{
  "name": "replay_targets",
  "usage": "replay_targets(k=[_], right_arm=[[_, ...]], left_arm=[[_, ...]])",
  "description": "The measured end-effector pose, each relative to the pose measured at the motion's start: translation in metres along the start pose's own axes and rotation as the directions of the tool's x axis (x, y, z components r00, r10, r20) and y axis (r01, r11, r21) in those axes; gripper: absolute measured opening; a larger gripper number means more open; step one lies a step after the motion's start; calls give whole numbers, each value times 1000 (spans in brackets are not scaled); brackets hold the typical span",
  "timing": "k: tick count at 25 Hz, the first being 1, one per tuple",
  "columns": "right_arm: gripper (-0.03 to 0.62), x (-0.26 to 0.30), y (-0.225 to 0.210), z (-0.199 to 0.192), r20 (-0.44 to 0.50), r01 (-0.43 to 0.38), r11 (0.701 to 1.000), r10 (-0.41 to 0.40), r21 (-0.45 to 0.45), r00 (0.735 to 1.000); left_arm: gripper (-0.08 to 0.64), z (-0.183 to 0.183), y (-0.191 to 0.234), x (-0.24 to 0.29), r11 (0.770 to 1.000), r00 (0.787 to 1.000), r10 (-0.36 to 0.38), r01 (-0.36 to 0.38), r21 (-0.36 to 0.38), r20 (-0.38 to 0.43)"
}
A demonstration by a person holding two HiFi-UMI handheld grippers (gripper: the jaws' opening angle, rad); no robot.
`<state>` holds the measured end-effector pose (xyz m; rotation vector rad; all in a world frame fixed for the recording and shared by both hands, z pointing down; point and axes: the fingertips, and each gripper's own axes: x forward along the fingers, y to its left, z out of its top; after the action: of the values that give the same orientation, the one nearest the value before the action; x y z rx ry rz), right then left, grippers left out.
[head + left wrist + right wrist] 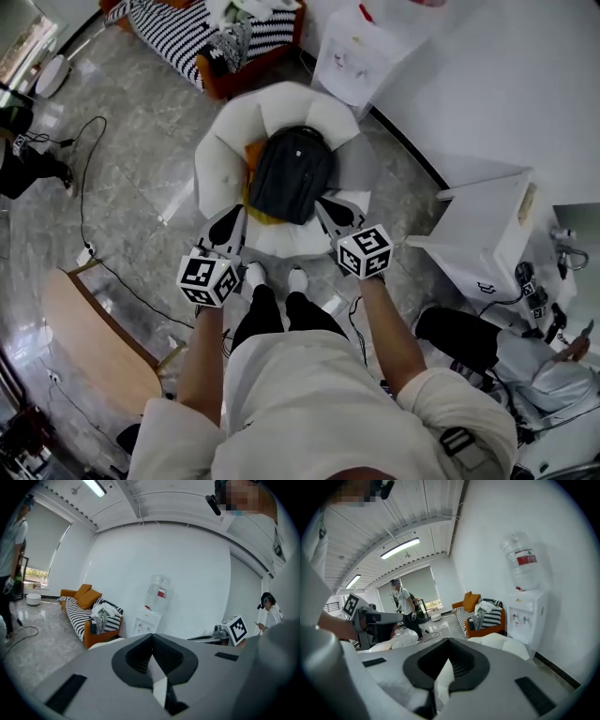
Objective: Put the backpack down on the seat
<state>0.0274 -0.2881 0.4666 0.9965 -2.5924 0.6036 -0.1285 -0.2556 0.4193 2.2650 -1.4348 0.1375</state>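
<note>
A dark grey backpack (291,173) lies on the white petal-shaped seat (230,131), over an orange-yellow cushion. My left gripper (228,225) hangs at the seat's near left edge, apart from the backpack, and its jaws are shut with nothing in them. My right gripper (330,211) is at the near right edge, just off the backpack's lower corner, also shut and empty. In the left gripper view the left gripper (152,660) points over the room, with the seat's rim (105,643) just below. The right gripper (443,667) looks past the seat (501,641).
A striped orange sofa (216,37) and a water dispenser (352,56) stand behind the seat. A white cabinet (487,234) is at the right, a wooden board (89,337) at the left, a cable (89,187) on the floor. A person (405,609) stands further off.
</note>
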Motion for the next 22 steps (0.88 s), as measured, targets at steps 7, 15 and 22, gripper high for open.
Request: replay_targets(k=[7, 15, 22], right_arm=[[24, -46, 32, 29, 47, -17, 1000, 18, -25, 999], [23, -81, 49, 49, 86, -31, 998, 36, -54, 996], [23, -90, 56, 65, 105, -53, 993, 64, -105, 992]], left_arm=[[16, 25, -25, -36, 999, 999, 4, -6, 41, 36], [15, 46, -37, -68, 998, 996, 30, -35, 58, 84], [15, 49, -41, -77, 995, 993, 61, -69, 67, 102]])
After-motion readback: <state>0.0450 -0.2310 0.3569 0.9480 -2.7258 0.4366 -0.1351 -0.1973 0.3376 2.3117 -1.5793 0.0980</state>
